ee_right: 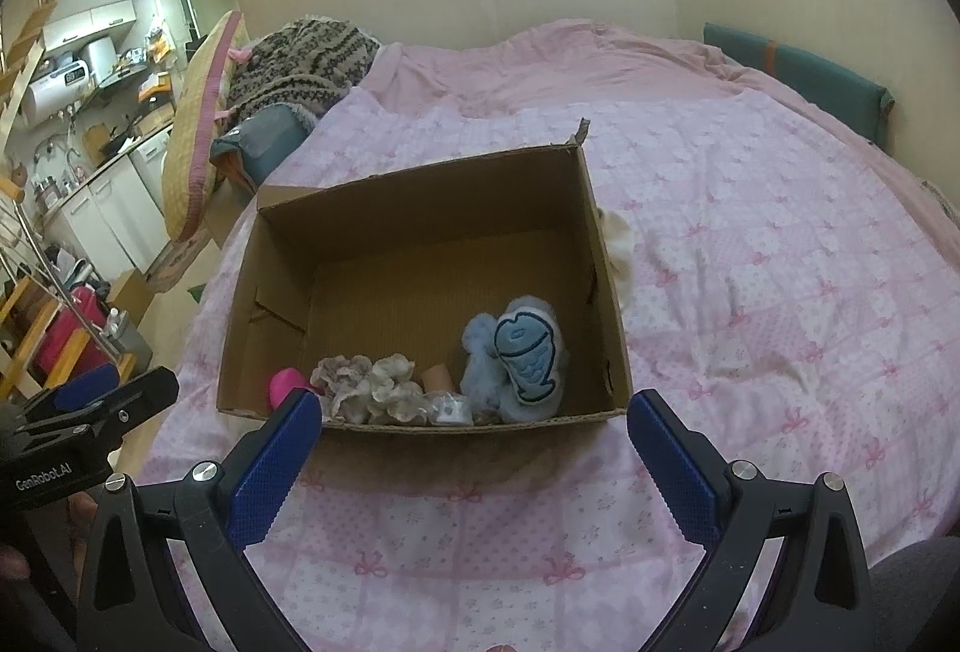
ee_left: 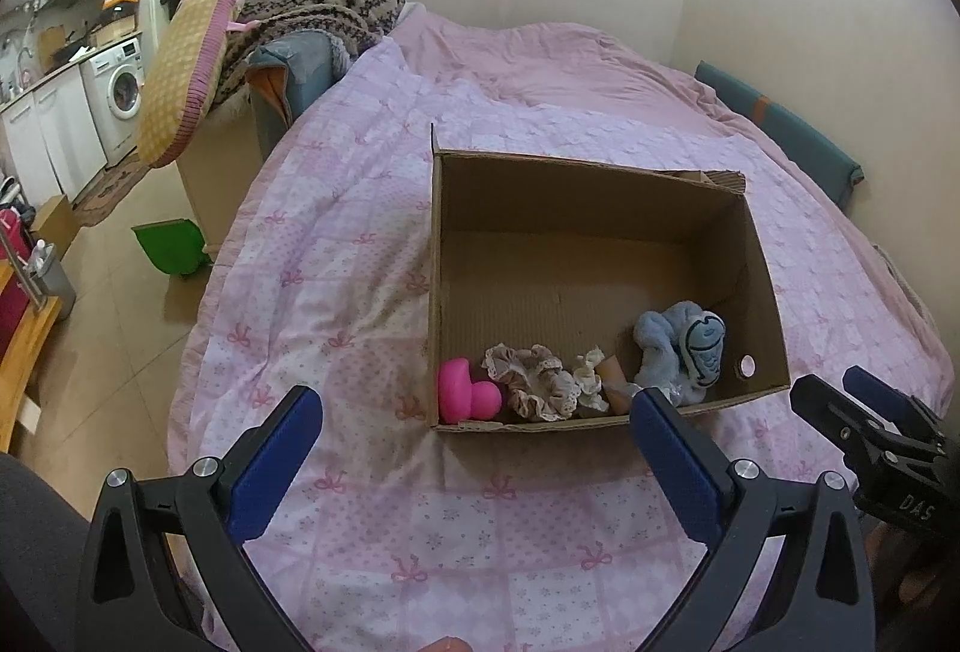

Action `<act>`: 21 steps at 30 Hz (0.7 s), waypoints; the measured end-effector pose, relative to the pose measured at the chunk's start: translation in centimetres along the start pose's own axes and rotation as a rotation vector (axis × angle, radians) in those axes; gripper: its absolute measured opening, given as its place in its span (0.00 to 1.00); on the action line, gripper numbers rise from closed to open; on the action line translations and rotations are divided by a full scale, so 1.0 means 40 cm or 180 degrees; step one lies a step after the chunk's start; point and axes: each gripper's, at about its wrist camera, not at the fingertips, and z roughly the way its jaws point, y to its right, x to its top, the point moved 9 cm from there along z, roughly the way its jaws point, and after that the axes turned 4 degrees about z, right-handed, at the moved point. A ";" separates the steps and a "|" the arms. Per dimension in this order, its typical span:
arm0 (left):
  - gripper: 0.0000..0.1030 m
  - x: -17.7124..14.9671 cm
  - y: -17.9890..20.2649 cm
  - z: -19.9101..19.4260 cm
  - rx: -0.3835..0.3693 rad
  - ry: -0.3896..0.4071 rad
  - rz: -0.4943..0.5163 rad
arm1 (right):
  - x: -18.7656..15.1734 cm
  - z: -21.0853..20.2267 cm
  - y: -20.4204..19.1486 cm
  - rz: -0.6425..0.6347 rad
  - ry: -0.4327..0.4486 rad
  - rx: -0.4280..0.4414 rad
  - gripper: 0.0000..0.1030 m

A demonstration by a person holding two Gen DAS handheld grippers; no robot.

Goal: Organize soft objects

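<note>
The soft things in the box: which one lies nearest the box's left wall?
The bright pink toy, in the near left corner of the cardboard box. The beige scrunchie and blue plush lie further right.

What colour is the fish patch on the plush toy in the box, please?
Blue, outlined in darker blue, on the plush toy; clearest in the right wrist view.

The cardboard box (ee_right: 420,208) stands open-topped; its far half is bare floor, while soft toys (ee_right: 522,358) crowd along its near wall. The quilt (ee_right: 750,262) right of the box lies unobstructed.
</note>
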 end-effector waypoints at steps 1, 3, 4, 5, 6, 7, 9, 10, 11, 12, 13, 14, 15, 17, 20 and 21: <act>0.99 -0.001 0.001 0.000 -0.0002 -0.0006 0.0001 | 0.000 0.001 0.000 0.0009 -0.0004 0.0002 1.00; 0.99 -0.001 0.002 0.000 -0.0008 -0.0014 0.0005 | -0.001 0.000 0.002 0.0015 -0.0005 -0.0008 1.00; 0.99 0.000 0.002 0.000 -0.0010 -0.0015 0.0008 | 0.000 0.001 0.002 0.0015 -0.0005 -0.0011 1.00; 0.99 0.000 0.003 0.000 -0.0013 -0.0015 0.0009 | 0.000 0.000 0.001 0.0016 -0.0006 -0.0013 1.00; 0.99 0.000 0.003 0.000 -0.0012 -0.0014 0.0007 | 0.000 0.000 0.001 0.0015 -0.0006 -0.0014 1.00; 0.99 0.000 0.003 0.001 -0.0012 -0.0016 0.0007 | 0.000 0.000 0.001 0.0012 -0.0005 -0.0015 1.00; 0.99 0.001 0.005 0.002 -0.0017 -0.0024 0.0016 | 0.001 0.000 0.001 0.0014 -0.0004 -0.0011 1.00; 0.99 0.001 0.006 0.003 -0.0020 -0.0025 0.0018 | 0.001 0.000 0.001 0.0013 -0.0004 -0.0013 1.00; 0.99 0.001 0.006 0.002 -0.0021 -0.0023 0.0015 | 0.000 0.000 0.001 0.0012 -0.0005 -0.0014 1.00; 0.99 0.001 0.006 0.003 -0.0019 -0.0022 0.0016 | 0.000 0.000 0.001 0.0013 -0.0007 -0.0013 1.00; 0.99 0.001 0.005 0.003 -0.0019 -0.0024 0.0017 | 0.000 0.000 0.001 0.0014 -0.0005 -0.0011 1.00; 0.99 0.000 0.005 0.004 -0.0022 -0.0032 0.0019 | 0.000 0.000 0.001 0.0013 -0.0005 -0.0013 1.00; 0.99 -0.001 0.005 0.006 -0.0024 -0.0047 0.0018 | 0.000 0.000 0.001 0.0013 -0.0005 -0.0015 1.00; 0.99 -0.003 0.004 0.009 -0.0016 -0.0066 0.0007 | 0.001 -0.001 0.002 0.0023 0.0002 -0.0016 1.00; 0.99 -0.004 0.004 0.009 -0.0016 -0.0065 0.0001 | 0.001 0.001 0.006 0.0052 0.0000 -0.0004 1.00; 0.99 -0.004 0.004 0.009 -0.0014 -0.0064 0.0004 | -0.001 0.002 0.007 0.0054 -0.0005 -0.0010 1.00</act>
